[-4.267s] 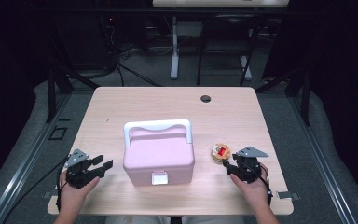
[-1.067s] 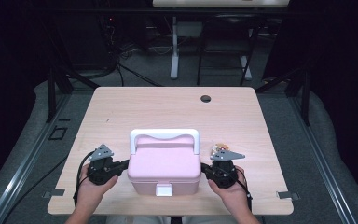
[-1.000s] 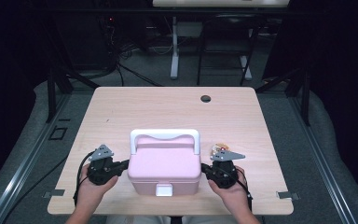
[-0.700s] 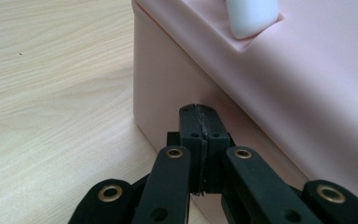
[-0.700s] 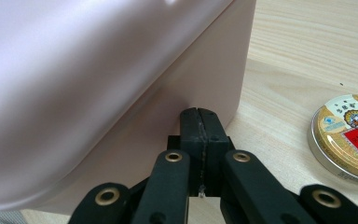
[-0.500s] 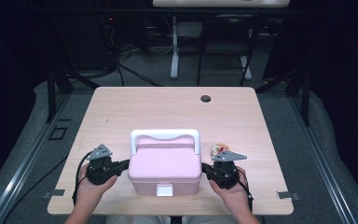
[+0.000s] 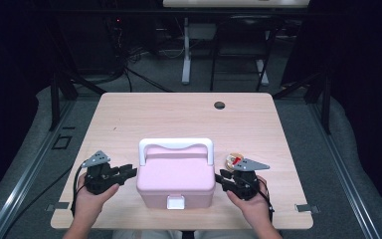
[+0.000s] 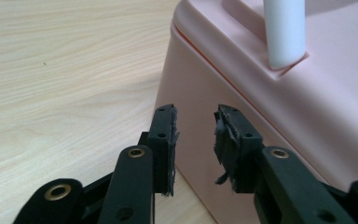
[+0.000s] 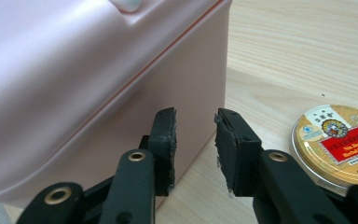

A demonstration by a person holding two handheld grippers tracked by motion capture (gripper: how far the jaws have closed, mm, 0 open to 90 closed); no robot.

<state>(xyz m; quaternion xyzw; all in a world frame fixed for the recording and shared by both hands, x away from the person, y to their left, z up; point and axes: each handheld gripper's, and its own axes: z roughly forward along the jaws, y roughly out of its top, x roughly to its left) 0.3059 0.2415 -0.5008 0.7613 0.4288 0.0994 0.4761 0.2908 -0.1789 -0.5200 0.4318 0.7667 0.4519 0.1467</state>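
Pink box (image 7: pixel 176 180) sits at 6 o'clock on the table (image 7: pixel 129 119), looks like stiff, slick, light plastic, so with left gripper (image 7: pixel 127 172) and right gripper (image 7: pixel 223 178) both just opening, part-open and empty at its sides, I'd grab the white handle (image 7: pixel 175 144).

Smooth pink plastic box (image 7: pixel 176 180) on a matt pale wood table (image 7: pixel 129 119).

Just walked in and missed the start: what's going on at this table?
A person holds a gripper in each hand, one on either side of a pink box with a white handle near the table's front edge. The left gripper and the right gripper both point at the box's sides. Their jaws have just been opening, with nothing between them. A small round tin lies beside the right gripper.
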